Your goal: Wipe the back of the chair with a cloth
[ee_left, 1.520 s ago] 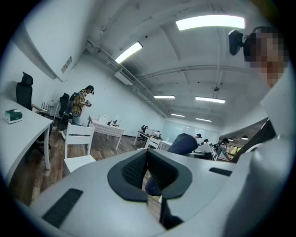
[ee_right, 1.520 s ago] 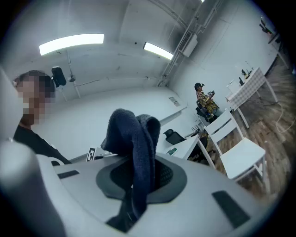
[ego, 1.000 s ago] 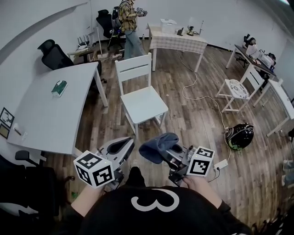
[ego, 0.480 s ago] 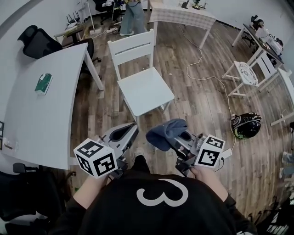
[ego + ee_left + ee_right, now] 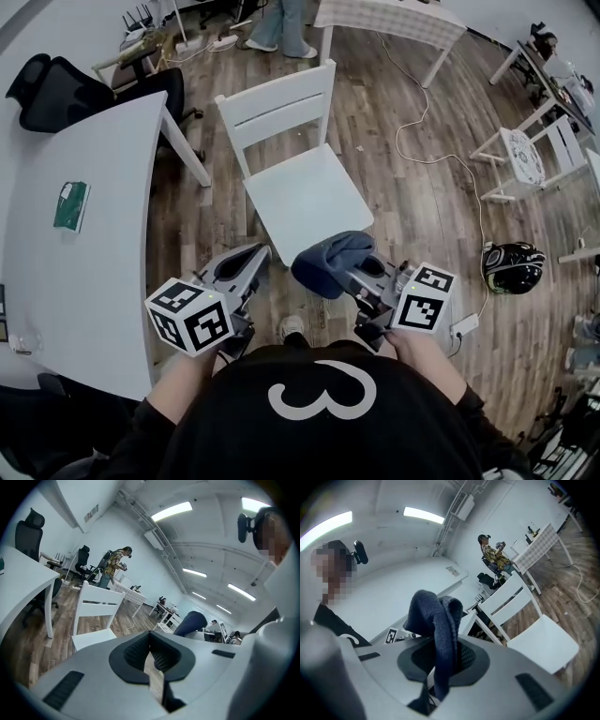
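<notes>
A white wooden chair [image 5: 300,183] stands on the wood floor ahead of me, its slatted back [image 5: 277,108] on the far side of the seat. The chair [image 5: 96,616] also shows in the left gripper view and the chair [image 5: 525,620] in the right gripper view. My right gripper [image 5: 349,267] is shut on a dark blue cloth [image 5: 328,262], held just short of the seat's near edge; the cloth [image 5: 438,634] bunches up between the jaws. My left gripper [image 5: 246,267] hangs beside it, jaws together and holding nothing.
A white table [image 5: 80,244] stands at my left with a green packet [image 5: 70,204] on it. A black office chair [image 5: 56,89] is beyond it. A cable [image 5: 441,159], a black helmet [image 5: 511,267], a small white chair [image 5: 525,155] and a person's legs [image 5: 281,23] lie farther off.
I have stepped closer to the chair and my view has tipped down; the chair now sits nearer and lower in view. Both grippers keep their grip and spacing.
</notes>
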Motion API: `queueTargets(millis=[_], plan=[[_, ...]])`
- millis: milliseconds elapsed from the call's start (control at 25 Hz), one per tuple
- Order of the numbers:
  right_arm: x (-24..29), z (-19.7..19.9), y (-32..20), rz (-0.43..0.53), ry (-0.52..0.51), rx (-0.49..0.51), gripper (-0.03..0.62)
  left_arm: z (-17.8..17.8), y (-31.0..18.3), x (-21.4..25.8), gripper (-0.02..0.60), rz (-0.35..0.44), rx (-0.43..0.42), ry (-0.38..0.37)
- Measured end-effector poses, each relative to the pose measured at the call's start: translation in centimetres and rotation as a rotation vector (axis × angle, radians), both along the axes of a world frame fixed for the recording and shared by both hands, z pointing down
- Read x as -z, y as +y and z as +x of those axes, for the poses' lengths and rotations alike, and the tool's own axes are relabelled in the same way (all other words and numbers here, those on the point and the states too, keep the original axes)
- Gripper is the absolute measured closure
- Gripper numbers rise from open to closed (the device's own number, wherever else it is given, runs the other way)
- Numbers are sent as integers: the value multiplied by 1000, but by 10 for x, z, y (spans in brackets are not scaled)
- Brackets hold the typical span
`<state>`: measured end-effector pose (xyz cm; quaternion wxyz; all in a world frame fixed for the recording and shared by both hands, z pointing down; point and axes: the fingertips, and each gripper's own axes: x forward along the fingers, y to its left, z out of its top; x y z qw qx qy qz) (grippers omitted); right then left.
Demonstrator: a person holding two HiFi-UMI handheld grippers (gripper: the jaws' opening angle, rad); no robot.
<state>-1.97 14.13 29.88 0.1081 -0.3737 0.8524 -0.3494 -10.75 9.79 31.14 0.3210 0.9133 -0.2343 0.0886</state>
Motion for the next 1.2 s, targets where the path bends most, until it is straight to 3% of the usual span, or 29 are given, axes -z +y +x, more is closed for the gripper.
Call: queueTargets(millis=[280,400,760,1000,1200], plan=[[-11,28,-70,-16,-15,49,543,33,-65,-10,568,-33,50,-11],[-15,46,-111,-19,-15,92,543,48,-100,-10,568,-66,114,10],[-15,98,-230,-15,2,222,543,86,-205,0,568,-68,323,22],[-24,100,-270,-31,11,337,543,88,-221,-5,568,-87,446,7],[-29,84,-285,-33,14,384,543,76,-224,-13,568,-103,497,0]])
